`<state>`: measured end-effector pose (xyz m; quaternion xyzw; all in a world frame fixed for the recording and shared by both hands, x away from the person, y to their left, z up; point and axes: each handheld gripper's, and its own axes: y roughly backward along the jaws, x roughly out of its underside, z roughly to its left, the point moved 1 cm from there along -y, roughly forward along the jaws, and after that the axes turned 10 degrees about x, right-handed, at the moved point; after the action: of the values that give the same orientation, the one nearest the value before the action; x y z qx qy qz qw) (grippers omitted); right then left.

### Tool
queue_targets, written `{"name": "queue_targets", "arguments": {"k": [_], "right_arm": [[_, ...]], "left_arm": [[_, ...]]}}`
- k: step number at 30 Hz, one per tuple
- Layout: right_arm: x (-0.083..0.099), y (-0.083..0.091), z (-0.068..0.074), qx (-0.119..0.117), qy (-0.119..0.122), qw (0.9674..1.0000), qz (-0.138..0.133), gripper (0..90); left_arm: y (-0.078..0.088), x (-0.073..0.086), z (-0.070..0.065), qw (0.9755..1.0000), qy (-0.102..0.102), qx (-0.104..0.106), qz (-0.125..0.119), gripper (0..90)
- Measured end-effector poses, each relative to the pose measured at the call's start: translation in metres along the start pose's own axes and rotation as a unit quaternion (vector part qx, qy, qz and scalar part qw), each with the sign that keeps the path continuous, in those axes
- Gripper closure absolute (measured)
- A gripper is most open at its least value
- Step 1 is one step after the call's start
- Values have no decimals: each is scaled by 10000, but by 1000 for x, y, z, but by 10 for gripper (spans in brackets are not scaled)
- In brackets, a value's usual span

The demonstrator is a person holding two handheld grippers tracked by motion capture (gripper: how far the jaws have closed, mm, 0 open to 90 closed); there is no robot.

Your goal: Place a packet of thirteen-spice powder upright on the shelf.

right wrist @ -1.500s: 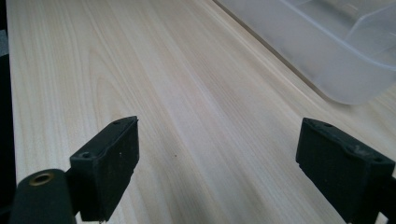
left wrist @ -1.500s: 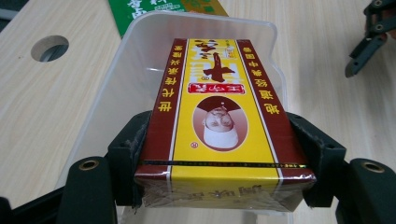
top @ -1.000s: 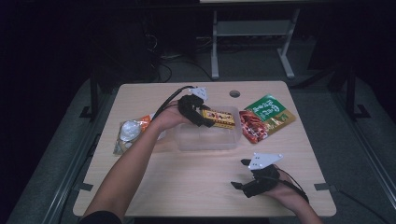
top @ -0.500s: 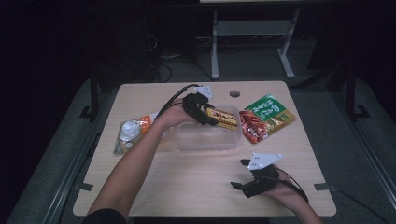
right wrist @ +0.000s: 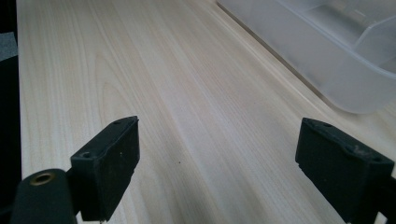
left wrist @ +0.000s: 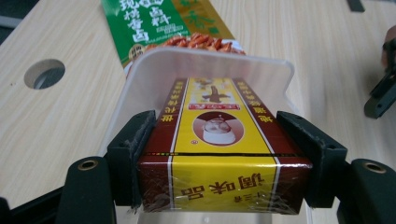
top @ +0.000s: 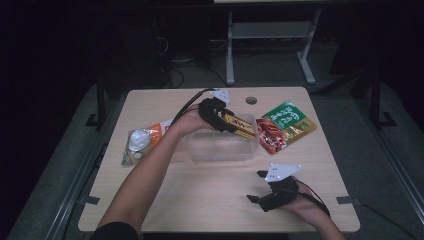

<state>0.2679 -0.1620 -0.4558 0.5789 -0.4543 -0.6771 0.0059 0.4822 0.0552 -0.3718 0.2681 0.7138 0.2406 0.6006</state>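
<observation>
A yellow and dark-red box [left wrist: 219, 149] with printed characters is clamped between my left gripper's [left wrist: 219, 163] two black pads. In the high view the left gripper [top: 220, 116] holds that box [top: 240, 126] tilted over the far rim of a clear plastic container [top: 222, 146] in the middle of the table. The container's pale wall [left wrist: 205, 63] rises just beyond the box. My right gripper [right wrist: 217, 163] rests near the table's front edge, jaws wide apart with bare wood between them; in the high view the right gripper [top: 272, 194] lies front right.
A green and red snack pouch [top: 282, 125] lies right of the container. A clear bag and an orange packet [top: 142, 142] lie to its left. A round cable hole [top: 251, 100] sits at the table's back. The container's corner [right wrist: 327, 51] shows ahead of the right gripper.
The left gripper has shifted slightly with the box over the container's far rim. The right gripper has stayed where it was.
</observation>
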Motion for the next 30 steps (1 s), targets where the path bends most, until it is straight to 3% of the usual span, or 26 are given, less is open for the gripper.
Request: {"name": "queue_targets", "arguments": {"k": [30], "right_arm": [[-1,0,1,-41,11,10000,5,133]], "left_arm": [[-22,-31,9,9998,-103,89,-115,303]]}}
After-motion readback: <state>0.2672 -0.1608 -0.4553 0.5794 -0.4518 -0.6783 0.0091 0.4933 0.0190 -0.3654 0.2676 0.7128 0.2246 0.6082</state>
